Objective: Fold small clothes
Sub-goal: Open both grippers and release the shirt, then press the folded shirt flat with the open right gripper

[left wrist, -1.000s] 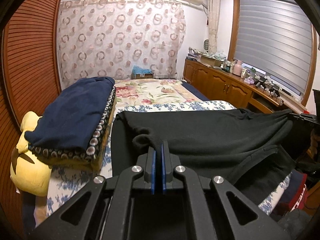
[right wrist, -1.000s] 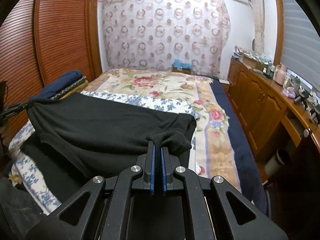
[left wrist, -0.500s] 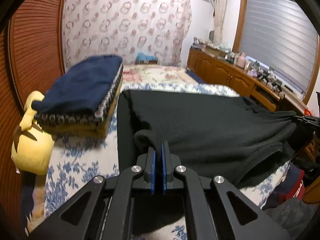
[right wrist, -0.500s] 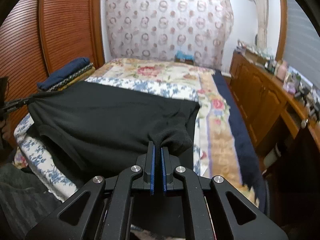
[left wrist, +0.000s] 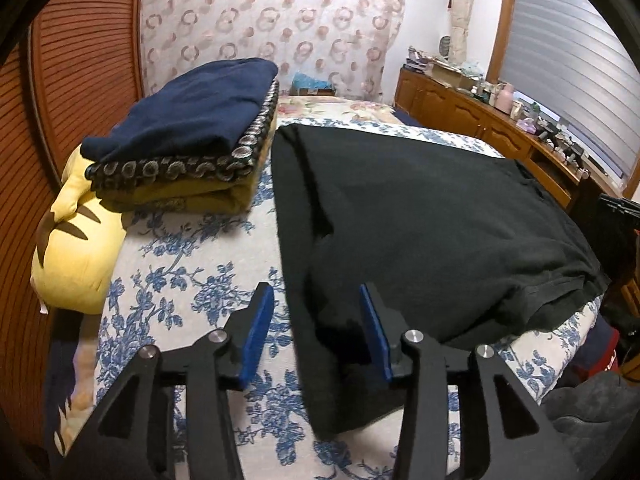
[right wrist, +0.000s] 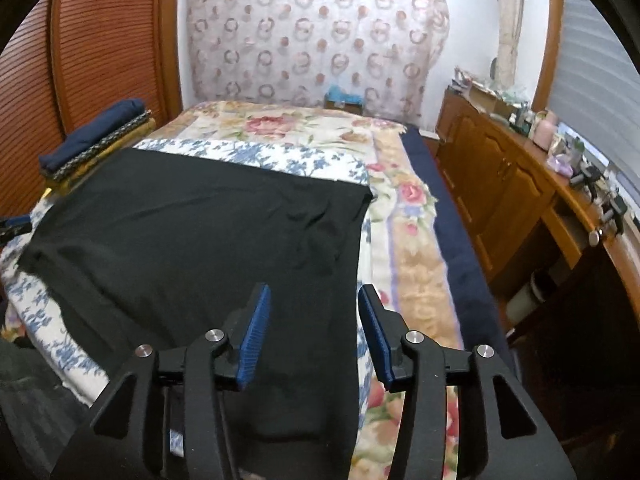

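Observation:
A black garment (left wrist: 432,216) lies spread flat on the bed, over a blue-flowered sheet (left wrist: 188,276). It also shows in the right wrist view (right wrist: 192,232). My left gripper (left wrist: 316,320) is open, its blue pads either side of the garment's near left edge, holding nothing. My right gripper (right wrist: 314,320) is open over the garment's near right edge, holding nothing. Part of the cloth hangs over the bed's front edge.
A stack of folded clothes (left wrist: 192,128), navy on top, sits at the left by a yellow plush (left wrist: 76,248). A wooden sideboard (right wrist: 520,184) with small items runs along the right. Slatted wardrobe doors (right wrist: 100,48) stand to the left.
Both grippers were shut on the black garment and lowered it onto the bed. Both have now opened and let it go; it lies flat.

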### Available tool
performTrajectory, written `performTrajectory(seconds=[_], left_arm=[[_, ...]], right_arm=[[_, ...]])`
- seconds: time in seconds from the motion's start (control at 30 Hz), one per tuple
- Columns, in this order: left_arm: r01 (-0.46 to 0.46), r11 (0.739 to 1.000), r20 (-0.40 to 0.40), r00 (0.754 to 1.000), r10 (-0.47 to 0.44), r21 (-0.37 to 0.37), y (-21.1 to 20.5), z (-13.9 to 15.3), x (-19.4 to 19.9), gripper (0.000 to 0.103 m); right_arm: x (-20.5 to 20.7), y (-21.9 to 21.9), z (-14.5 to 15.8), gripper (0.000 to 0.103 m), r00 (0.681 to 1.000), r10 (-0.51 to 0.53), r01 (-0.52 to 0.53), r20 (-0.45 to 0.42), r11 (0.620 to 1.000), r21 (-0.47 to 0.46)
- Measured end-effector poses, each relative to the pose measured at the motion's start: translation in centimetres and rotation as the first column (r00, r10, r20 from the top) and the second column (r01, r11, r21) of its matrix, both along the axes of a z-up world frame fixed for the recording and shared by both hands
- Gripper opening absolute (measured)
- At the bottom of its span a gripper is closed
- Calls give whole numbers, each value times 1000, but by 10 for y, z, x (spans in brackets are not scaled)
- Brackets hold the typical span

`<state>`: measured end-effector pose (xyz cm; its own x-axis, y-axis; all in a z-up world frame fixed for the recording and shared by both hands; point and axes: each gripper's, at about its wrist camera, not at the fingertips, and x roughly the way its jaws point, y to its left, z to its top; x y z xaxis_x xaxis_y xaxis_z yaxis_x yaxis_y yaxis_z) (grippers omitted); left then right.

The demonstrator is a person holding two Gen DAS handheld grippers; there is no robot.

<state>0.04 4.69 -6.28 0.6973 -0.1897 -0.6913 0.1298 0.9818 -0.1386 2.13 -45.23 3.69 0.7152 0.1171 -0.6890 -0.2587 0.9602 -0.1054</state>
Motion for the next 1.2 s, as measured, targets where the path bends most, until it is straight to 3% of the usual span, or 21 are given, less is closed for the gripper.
performTrajectory(seconds=[0.33, 0.5, 0.87, 1.2], left_arm=[[-12, 1000, -43, 999, 13, 18, -4, -11, 20, 43], [-10, 1000, -58, 998, 11, 24, -8, -13, 22, 43], [-2, 1000, -72, 997, 3, 9, -12, -18, 23, 43], [12, 1000, -62, 998, -12, -5, -19, -18, 22, 43]], right_arm=[[36, 53, -49, 48, 990, 127, -122, -64, 989, 82], [51, 78, -69, 48, 980, 172, -165, -103, 983, 76], [43, 94, -86, 54, 966, 221, -220, -132, 975, 21], [45, 93, -88, 59, 966, 221, -217, -131, 975, 44]])
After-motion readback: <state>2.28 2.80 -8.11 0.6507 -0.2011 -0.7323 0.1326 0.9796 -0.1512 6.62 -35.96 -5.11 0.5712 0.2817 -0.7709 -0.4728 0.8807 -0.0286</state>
